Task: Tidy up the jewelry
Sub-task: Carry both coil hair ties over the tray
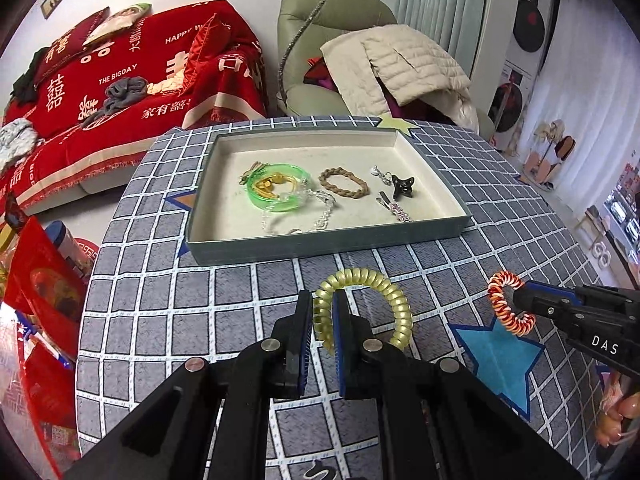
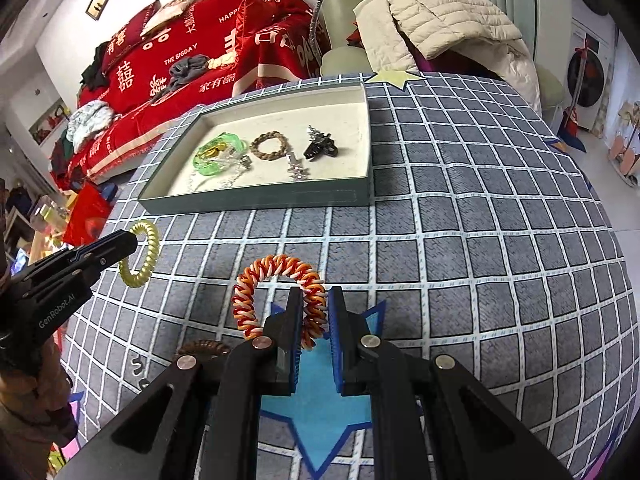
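Observation:
My left gripper is shut on a yellow spiral hair tie, held above the checked tablecloth; it also shows in the right wrist view. My right gripper is shut on a red, orange and white spiral hair tie, seen in the left wrist view too. Ahead lies a shallow grey-green tray with a green bangle, a brown braided tie, a black clip, a silver chain and a silver clip.
A brown spiral tie lies on the cloth left of my right gripper. Blue star patches mark the round table. A red-covered sofa and a green armchair with a cream jacket stand behind. Red bags sit at the left.

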Motion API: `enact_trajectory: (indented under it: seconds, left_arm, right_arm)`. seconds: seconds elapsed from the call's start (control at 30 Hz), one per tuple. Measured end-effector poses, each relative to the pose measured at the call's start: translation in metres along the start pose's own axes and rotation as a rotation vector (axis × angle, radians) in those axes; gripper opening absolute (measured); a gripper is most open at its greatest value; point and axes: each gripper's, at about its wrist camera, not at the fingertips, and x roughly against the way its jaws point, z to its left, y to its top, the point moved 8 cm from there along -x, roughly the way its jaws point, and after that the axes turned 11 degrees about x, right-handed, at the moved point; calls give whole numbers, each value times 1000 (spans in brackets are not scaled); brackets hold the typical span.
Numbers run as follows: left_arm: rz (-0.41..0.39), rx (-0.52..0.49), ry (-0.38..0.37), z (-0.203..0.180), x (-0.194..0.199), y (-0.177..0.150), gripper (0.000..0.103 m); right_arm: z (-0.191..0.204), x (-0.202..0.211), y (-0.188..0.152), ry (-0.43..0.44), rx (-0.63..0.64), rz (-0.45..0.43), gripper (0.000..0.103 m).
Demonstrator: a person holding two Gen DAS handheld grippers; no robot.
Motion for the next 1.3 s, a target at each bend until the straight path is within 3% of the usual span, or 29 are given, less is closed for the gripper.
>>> enact_trajectory:
  seconds: [0.53,1.3]
  left_arm:
    - [-32,41,-22,25,12,5,31]
    - [-51,40,2,29,-2,38,31]
  right_arm:
    - [30,7,14,6,38,-12,14]
    - [18,-6,56,41,-16,-53,14]
